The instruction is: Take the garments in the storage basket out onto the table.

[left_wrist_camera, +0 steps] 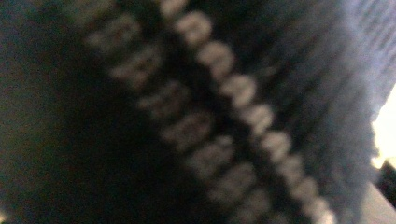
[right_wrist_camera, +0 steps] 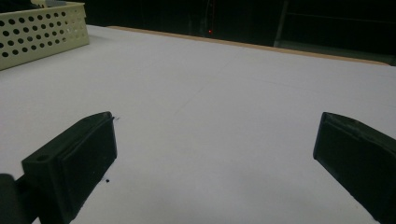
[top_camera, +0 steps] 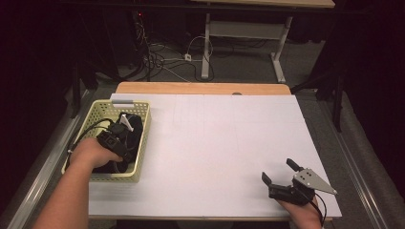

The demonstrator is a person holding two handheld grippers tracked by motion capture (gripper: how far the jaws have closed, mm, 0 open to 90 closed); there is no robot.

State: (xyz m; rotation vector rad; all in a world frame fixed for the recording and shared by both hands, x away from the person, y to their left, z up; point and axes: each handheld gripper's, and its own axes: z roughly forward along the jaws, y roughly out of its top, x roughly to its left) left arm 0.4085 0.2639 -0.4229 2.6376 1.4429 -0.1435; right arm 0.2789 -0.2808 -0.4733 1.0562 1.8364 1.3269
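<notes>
My left gripper (top_camera: 122,145) reaches down into a pale yellow perforated basket (top_camera: 102,107) at the table's left edge, over a dark garment (top_camera: 135,125) that lies in it. In the left gripper view, dark fabric (left_wrist_camera: 303,93) with a row of pale zipper teeth (left_wrist_camera: 224,93) sits blurred right against the camera and hides the jaws. My right gripper (top_camera: 279,171) rests near the table's front right corner. Its jaws stand wide apart with nothing between them, as the right gripper view shows (right_wrist_camera: 215,158).
A white sheet (top_camera: 215,143) covers the wooden table. In the right gripper view the basket (right_wrist_camera: 42,32) sits far off to the left. Cables and a desk frame (top_camera: 207,43) stand on the floor beyond the far edge.
</notes>
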